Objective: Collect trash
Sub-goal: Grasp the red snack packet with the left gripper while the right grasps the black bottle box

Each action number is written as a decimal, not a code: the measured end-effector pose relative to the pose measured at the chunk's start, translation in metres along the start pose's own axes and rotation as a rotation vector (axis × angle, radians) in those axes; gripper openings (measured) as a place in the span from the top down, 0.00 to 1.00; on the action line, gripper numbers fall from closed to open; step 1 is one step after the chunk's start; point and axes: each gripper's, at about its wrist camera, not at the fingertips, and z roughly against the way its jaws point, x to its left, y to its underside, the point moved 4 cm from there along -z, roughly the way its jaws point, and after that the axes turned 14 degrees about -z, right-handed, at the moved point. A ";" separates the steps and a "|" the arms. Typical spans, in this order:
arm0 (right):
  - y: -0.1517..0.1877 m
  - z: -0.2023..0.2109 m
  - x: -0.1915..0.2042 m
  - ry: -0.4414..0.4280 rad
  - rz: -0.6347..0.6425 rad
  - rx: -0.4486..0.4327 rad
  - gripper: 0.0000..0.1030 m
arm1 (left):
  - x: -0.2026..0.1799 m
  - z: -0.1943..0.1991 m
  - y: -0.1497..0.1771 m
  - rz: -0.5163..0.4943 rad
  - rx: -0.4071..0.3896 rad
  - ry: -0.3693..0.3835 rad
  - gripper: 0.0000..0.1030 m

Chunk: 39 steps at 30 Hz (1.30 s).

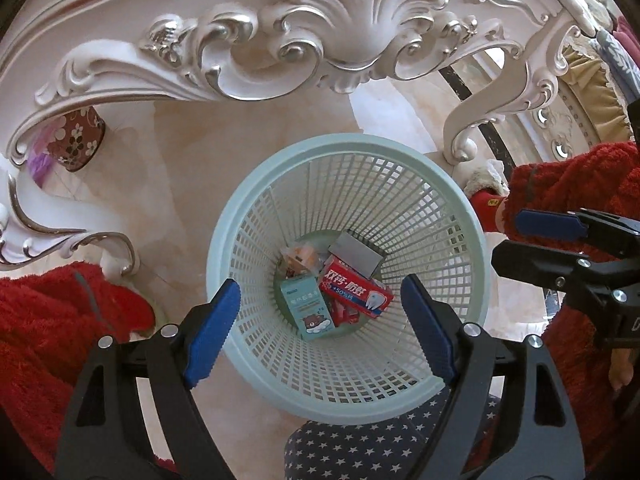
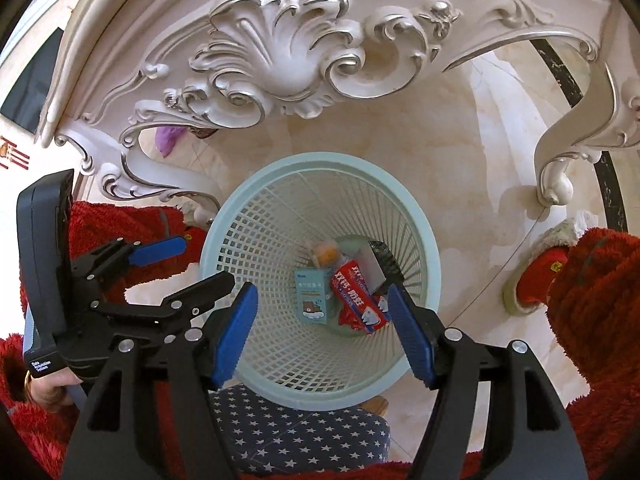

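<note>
Pale green plastic mesh forms the basket (image 1: 256,240) on the floor, and both claws hang over its mouth, the left claw (image 1: 320,336) and the right claw (image 2: 322,332) each with jaws apart and nothing between them. I judge the drop is done, so I would lift straight up without touching the rim. At the bottom lie a red toothpaste box (image 1: 356,288), a teal carton (image 1: 306,312), a grey box (image 1: 358,254) and an orange wrapper (image 1: 300,258).
</note>
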 end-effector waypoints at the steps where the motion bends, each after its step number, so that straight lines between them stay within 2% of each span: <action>1: 0.000 0.001 0.001 -0.004 0.002 -0.005 0.38 | -0.001 0.003 0.000 -0.005 -0.009 0.004 0.22; 3: 0.000 0.009 0.005 -0.028 0.011 -0.029 0.38 | -0.004 0.014 -0.002 -0.018 -0.042 0.015 0.22; 6: 0.002 0.044 0.015 -0.093 0.051 -0.116 0.38 | -0.003 0.048 -0.002 -0.036 -0.125 0.001 0.22; 9: -0.001 0.084 0.024 -0.124 0.094 -0.211 0.38 | 0.009 0.101 -0.006 -0.032 -0.227 -0.027 0.22; 12: -0.018 0.126 0.031 -0.156 0.105 -0.316 0.38 | 0.026 0.144 -0.023 -0.037 -0.292 -0.055 0.22; 16: -0.062 0.176 0.049 -0.165 0.158 -0.486 0.38 | 0.070 0.206 -0.075 -0.018 -0.443 -0.167 0.22; 19: -0.110 0.191 0.064 -0.121 0.184 -0.596 0.38 | 0.106 0.226 -0.129 0.006 -0.509 -0.275 0.22; 20: -0.124 0.190 0.069 -0.116 0.186 -0.610 0.38 | 0.115 0.227 -0.143 0.019 -0.517 -0.278 0.22; 23: -0.176 0.178 0.083 -0.103 0.185 -0.615 0.38 | 0.151 0.212 -0.202 0.069 -0.484 -0.296 0.22; 25: -0.210 0.167 0.092 -0.083 0.187 -0.607 0.38 | 0.163 0.200 -0.231 0.055 -0.449 -0.331 0.22; 28: -0.249 0.152 0.102 -0.052 0.190 -0.582 0.38 | 0.179 0.177 -0.269 0.040 -0.400 -0.313 0.22; 34: -0.297 0.125 0.108 -0.002 0.183 -0.534 0.38 | 0.201 0.142 -0.310 0.028 -0.341 -0.305 0.22; 36: -0.306 0.121 0.107 0.011 0.177 -0.523 0.38 | 0.205 0.133 -0.319 0.027 -0.334 -0.276 0.22; 39: -0.317 0.109 0.107 0.029 0.170 -0.495 0.38 | 0.204 0.125 -0.326 0.016 -0.318 -0.281 0.22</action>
